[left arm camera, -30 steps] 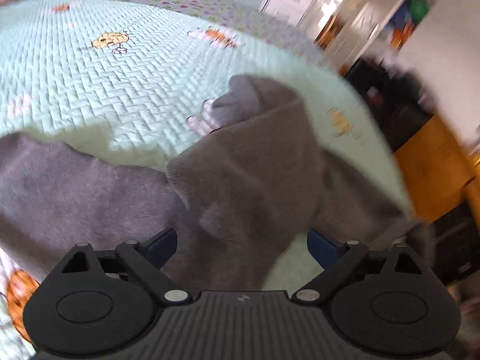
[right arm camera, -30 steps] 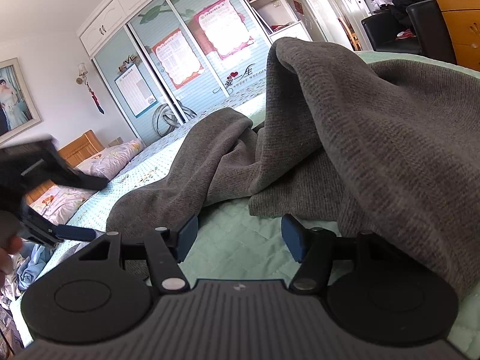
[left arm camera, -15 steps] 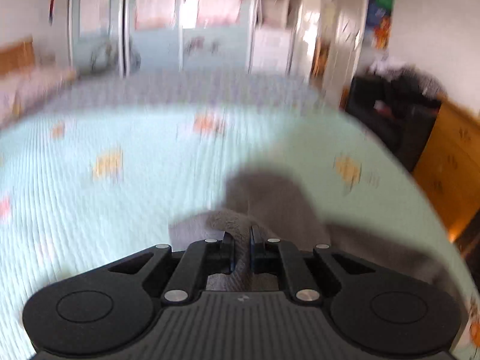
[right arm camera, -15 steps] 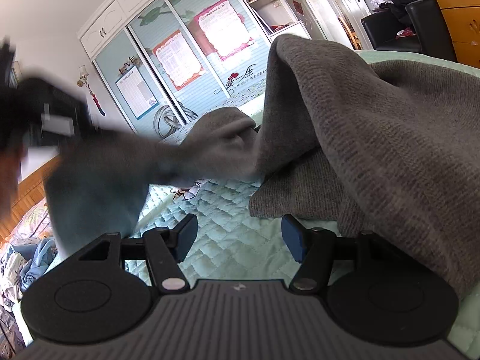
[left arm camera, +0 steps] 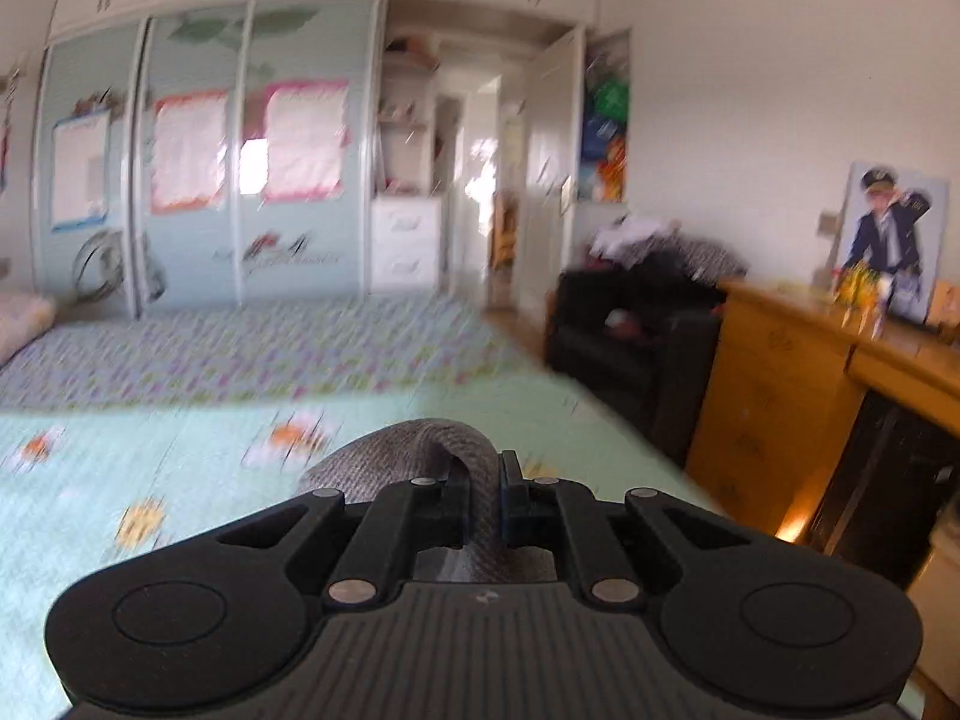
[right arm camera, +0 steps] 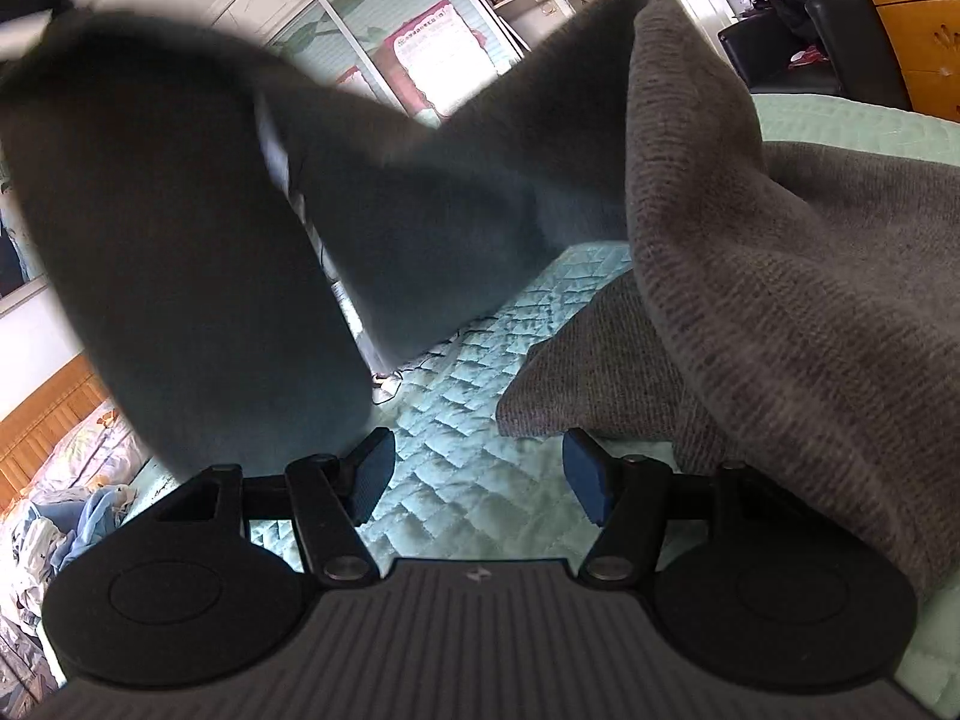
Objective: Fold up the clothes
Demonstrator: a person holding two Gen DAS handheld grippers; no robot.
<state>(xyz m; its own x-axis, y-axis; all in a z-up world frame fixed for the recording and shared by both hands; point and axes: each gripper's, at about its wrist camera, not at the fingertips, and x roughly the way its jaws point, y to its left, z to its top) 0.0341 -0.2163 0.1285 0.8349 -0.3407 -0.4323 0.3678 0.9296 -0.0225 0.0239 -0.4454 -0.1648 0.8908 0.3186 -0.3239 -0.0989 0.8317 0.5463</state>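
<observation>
Broadly, the mint-green quilted bedspread fills the lower ground, and over it the grey knitted sweater lies heaped from one to five o'clock in the right wrist view, with one blurred part of it raised across nine to twelve o'clock. The left tongs have just been closing and now pinch a fold of that knit, while the right tongs gape over bare quilt with nothing between them. This looks like a first fold; next, that part probably needs carrying across the body and laying flat, and no writing is legible.
</observation>
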